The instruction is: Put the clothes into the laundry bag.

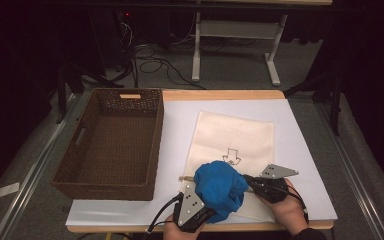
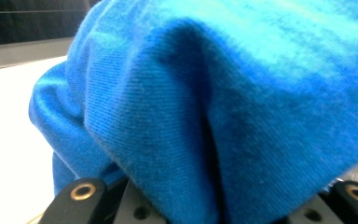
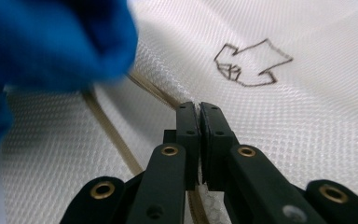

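We see a bunched blue cloth [image 1: 220, 189] at the near edge of the table, lying on the near left corner of a cream mesh bag [image 1: 232, 145] that is spread flat on the white table cover [image 1: 180, 125]. The left gripper [image 1: 200, 200] sits at the cloth's near left side; in the left gripper view the cloth [image 2: 214, 107] drapes over its jaws and hides them, so we cannot tell whether they pinch the fabric. The right gripper [image 1: 250, 184] comes in from the right, just beside the cloth. In the right gripper view its jaws are pressed together, with the mesh bag [image 3: 284, 116] gathered at their tips near the tan drawstring [image 3: 107, 130]; they appear to clamp the bag's edge. A small arrow drawing [image 3: 249, 63] marks the bag beyond the jaws. A brown wicker basket [image 1: 155, 145] stands to the left, well apart from the cloth.
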`<state>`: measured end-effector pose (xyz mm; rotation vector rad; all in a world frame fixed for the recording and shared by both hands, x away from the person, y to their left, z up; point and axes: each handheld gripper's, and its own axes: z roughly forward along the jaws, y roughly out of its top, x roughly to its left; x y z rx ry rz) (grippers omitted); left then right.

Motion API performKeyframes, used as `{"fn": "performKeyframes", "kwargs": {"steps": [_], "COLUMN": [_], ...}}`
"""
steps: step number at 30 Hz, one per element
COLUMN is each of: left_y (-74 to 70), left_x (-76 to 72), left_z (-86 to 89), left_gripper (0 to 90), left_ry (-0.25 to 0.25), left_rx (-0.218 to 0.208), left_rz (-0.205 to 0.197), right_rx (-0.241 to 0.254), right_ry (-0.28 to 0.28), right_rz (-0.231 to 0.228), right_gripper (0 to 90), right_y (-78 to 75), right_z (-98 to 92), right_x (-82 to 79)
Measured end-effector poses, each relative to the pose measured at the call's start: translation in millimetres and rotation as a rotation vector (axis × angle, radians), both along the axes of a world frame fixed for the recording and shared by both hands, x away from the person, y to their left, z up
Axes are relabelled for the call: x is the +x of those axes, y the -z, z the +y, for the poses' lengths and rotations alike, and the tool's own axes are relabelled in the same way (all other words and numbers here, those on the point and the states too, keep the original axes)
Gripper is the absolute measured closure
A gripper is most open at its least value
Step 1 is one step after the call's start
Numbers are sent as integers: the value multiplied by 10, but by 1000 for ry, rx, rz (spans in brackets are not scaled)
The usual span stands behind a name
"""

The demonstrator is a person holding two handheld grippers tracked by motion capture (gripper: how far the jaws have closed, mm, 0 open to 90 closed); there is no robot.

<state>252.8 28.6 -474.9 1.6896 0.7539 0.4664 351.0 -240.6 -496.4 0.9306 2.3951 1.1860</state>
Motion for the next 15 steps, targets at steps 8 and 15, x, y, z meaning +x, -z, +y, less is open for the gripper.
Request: {"fn": "performKeyframes", "kwargs": {"steps": [8,15], "left_y": [110,275], "left_x": [35,222], "left_z": [-78,-214], "left_gripper": [774,774], "left_ry": [17,21], "left_rx": [59,102], "left_rz": [25,79], "right_rx": [44,70], "right_ry": [17,19], "right_rz": [-31,-40], "right_gripper": [884,884], "right_y": [-99,-130], "right_z": [-31,-21], "right_x": [-27,-39]}}
